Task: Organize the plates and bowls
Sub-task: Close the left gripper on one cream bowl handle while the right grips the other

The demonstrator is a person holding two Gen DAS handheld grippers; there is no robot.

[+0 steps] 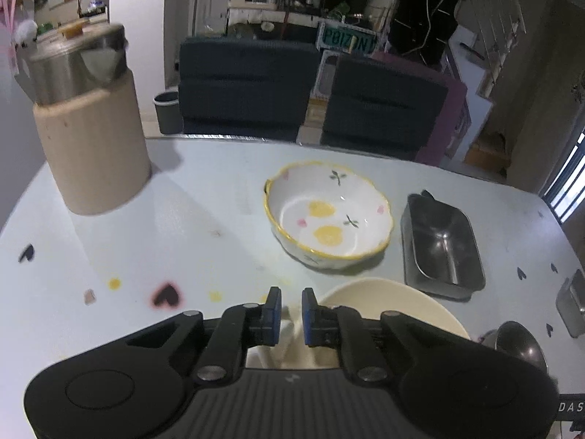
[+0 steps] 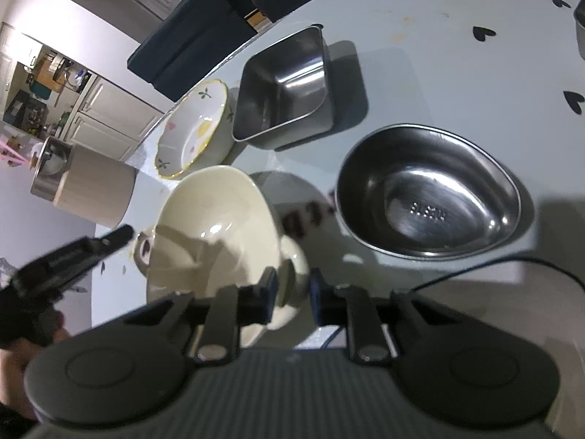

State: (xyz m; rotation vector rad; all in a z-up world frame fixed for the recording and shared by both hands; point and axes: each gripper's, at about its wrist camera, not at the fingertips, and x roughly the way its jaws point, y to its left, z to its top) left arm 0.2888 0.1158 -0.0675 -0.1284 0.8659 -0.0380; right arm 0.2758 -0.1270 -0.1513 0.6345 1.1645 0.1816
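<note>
Each hand-held gripper is being seen as a matte black body with a ribbed grey centre panel; the left hand-held gripper (image 1: 291,301) and the right hand-held gripper (image 2: 292,285) are being fitted with blue-edged pads, silver pivot screws and round side discs; white lettering is being shown at the left one's edge.

On the surface (image 1: 219,190), the canister (image 1: 91,128) stands near the far left edge. The flowered bowl (image 1: 329,212) sits toward the middle of the far edge, with the rectangular metal tray (image 1: 442,241) just beside it on the right. Nearer the front edge lies the wide plate (image 2: 215,226), before the flowered bowl, and the oval metal bowl (image 2: 431,190) lies to its right, before the tray. Another metal container (image 1: 572,303) sits close to the right edge. Two chairs (image 1: 248,87) stand behind the far edge.
</note>
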